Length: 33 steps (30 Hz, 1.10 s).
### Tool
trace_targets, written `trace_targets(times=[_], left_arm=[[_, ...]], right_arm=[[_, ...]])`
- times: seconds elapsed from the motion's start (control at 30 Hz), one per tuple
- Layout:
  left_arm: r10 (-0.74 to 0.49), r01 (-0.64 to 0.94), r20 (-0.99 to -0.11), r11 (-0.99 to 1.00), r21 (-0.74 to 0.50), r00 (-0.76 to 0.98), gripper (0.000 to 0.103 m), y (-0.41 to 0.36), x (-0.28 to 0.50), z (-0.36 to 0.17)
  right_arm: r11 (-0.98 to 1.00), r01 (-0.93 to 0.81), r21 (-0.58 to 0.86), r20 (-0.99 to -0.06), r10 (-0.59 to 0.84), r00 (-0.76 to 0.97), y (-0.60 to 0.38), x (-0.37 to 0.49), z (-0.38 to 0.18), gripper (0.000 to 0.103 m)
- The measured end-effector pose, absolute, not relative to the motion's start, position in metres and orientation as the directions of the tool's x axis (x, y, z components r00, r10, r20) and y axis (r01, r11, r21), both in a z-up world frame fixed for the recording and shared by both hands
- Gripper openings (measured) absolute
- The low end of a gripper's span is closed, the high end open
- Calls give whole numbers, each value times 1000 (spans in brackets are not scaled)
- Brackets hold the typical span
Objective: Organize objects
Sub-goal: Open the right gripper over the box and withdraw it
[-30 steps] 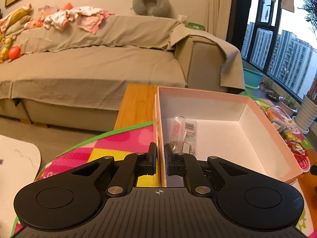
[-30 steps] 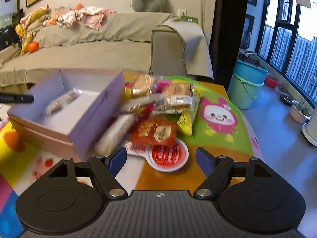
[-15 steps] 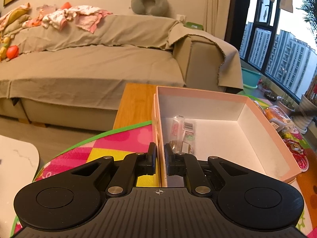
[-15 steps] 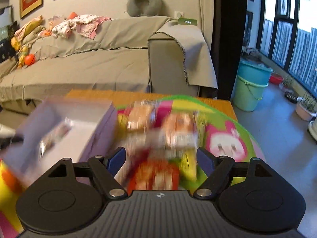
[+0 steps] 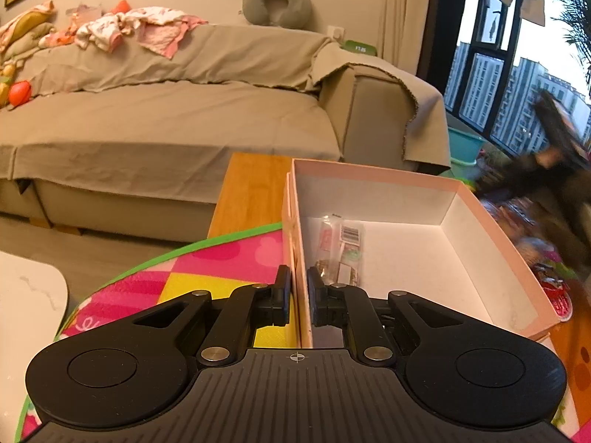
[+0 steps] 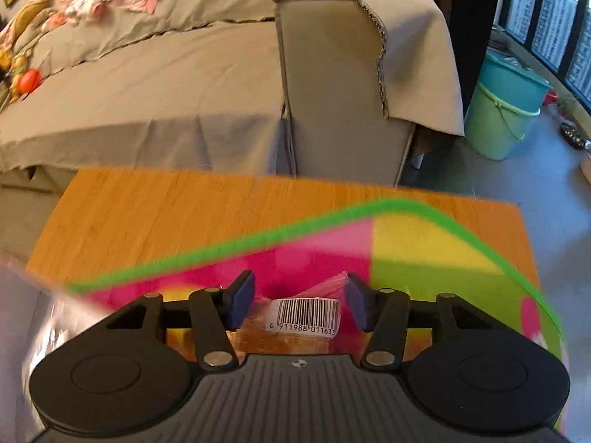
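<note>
My left gripper (image 5: 299, 284) is shut on the near left wall of the open pink box (image 5: 373, 181), one finger outside and one inside. A clear snack packet (image 5: 340, 254) lies on the box floor just ahead of the inner finger. My right gripper (image 6: 299, 295) points steeply down at the colourful mat (image 6: 424, 247), and its jaws are closing. Between them lies a barcoded snack packet (image 6: 306, 313), with a small gap at each blue pad. In the left wrist view, a blurred dark shape (image 5: 554, 140) moves beyond the box's right wall.
The wooden table (image 6: 166, 214) reaches past the mat toward a grey sofa (image 6: 166, 92). Loose snacks (image 5: 554, 288) lie right of the box. Two stacked buckets (image 6: 509, 110) stand on the floor at right. The box shows as a pale blur (image 6: 22, 313) at the left edge.
My right gripper swept over the snack pile toward the mat's far edge and tipped downward. Its jaws narrowed around a barcoded packet. The left gripper kept its hold on the box wall.
</note>
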State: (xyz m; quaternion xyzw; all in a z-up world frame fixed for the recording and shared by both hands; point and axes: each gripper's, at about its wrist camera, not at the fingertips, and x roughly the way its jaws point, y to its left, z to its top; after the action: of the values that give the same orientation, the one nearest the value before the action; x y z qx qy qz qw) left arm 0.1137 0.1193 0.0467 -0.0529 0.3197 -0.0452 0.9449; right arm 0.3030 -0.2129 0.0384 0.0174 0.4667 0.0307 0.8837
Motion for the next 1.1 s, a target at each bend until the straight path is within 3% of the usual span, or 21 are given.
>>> trace_targets(times=[0.2,0.33,0.43,0.57,0.7,1.0,1.07,1.1], left_arm=[[-117,41,-603,990,-138,789,12,119,115,44],[-112,38,-610,990,-133,784,12,118,115,44],[-111,41,-613,991,-128,782,12,117,113,45],[-104,41,-612,992,-116,784,12,115,112,45],[-93,42,-611,994,-98,786,12,113,110,44],[-94,44,-629,995,-94,772,12,112,109,42],[-93,42,-630,995,-95,771,12,113,110,42],[-93,41,-631,994,-96,770,12,113,110,42]], right_arm=[[988,-74,133,-826,152,543,-230,207,41,52],[961,-182,206,-812,272,517,-220,139,45,53],[947,-267,180,-782,303,545,-210,93,61,56],[972,-229,53,-685,202,700,-223,61,90,78],[994,-105,-16,-664,68,745,-241,74,91,80],[969,227,93,-671,-108,734,-302,170,40,78],[951,269,153,-697,-90,712,-320,187,29,59],[943,277,187,-706,-67,705,-326,190,25,56]])
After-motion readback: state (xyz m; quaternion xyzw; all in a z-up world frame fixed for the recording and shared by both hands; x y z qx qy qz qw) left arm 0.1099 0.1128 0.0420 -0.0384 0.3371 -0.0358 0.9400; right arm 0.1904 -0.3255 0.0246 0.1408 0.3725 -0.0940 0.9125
